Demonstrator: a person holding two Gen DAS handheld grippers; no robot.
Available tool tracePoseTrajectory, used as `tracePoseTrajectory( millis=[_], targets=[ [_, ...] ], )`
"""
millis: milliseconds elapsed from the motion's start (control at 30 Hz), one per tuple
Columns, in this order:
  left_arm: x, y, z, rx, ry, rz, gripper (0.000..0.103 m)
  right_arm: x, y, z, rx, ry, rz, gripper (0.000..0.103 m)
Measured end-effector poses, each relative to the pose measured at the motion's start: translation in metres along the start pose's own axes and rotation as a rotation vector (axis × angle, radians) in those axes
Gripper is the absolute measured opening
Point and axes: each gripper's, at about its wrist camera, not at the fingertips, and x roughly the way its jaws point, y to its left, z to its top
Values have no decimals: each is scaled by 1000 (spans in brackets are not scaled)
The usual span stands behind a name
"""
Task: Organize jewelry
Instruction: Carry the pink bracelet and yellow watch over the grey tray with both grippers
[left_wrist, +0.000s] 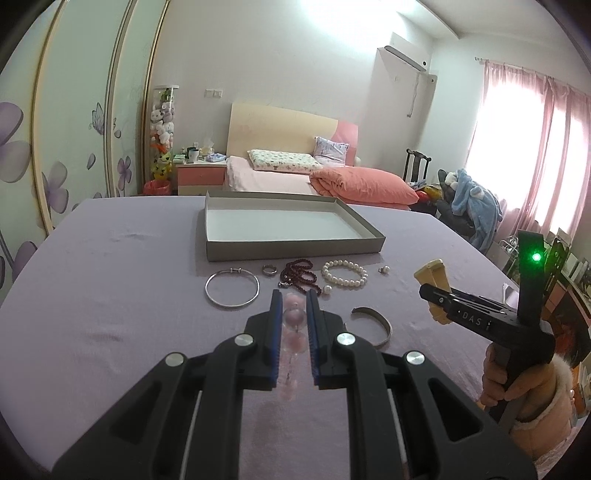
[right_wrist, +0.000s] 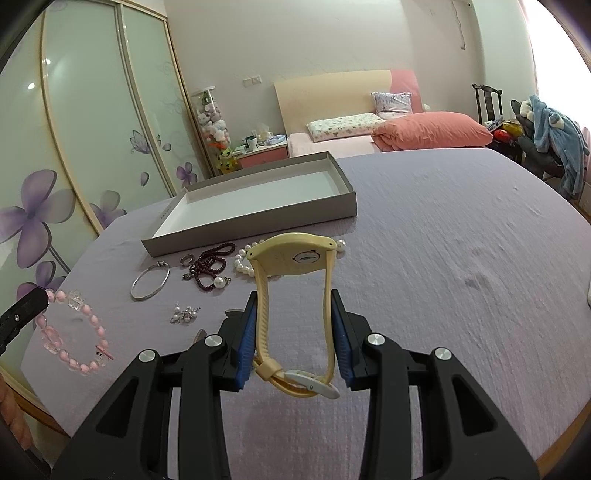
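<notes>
Cream-yellow watch (right_wrist: 291, 314) is clamped by its strap between the right gripper (right_wrist: 293, 343) fingers above the lilac tablecloth (right_wrist: 443, 295), while the left gripper (left_wrist: 294, 332) appears closed on a pink bead bracelet (right_wrist: 74, 332), near the grey tray (left_wrist: 288, 225).

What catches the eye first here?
Probably the yellow watch clamped upright in the right tool, above the purple cloth. Then the pink bead bracelet gripped by the left tool, and the open grey box behind the scattered jewelry.
</notes>
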Motion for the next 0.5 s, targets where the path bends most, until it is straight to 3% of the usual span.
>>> tracePoseTrajectory(
  millis=[267, 500],
  targets=[
    [4, 0, 11, 4, -15, -3, 13, 0, 1, 15, -24, -34, -11, 37],
    [22, -1, 61, 28, -93, 5, 13, 9, 6, 66, -64, -160, -32, 37]
  ],
)
